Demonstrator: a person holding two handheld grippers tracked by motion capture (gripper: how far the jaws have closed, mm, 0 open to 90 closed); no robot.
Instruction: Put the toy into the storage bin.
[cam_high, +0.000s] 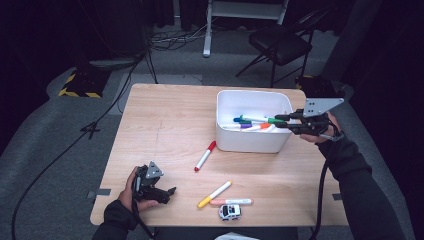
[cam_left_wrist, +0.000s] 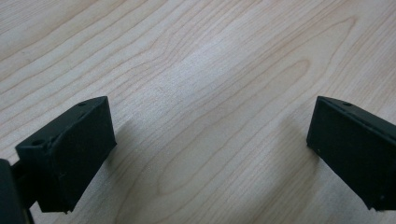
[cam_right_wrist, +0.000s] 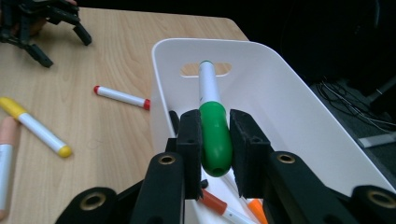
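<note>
While left gripper (cam_high: 167, 192) idles open on woodgrain, right gripper (cam_right_wrist: 215, 140) clamps glossy green marker (cam_right_wrist: 214, 135) over white plastic bin (cam_right_wrist: 289, 107), 2 o'clock.

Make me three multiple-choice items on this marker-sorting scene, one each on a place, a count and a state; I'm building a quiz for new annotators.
1. Where is the green marker?
A. flat on the table
B. between the right tool's jaws, above the white bin
C. beside the toy car

2. How many markers lie loose on the table?
A. one
B. three
C. five

3. How do the left tool's jaws stand?
A. open, nothing between them
B. shut on a marker
C. shut on the toy car

Answers:
1 B: the right tool clamps the marker's green cap over the white bin.
2 B: the red-capped marker, yellow-capped marker and pink-capped marker lie on the table.
3 A: the left tool shows bare wood between wide-apart jaws.
</note>
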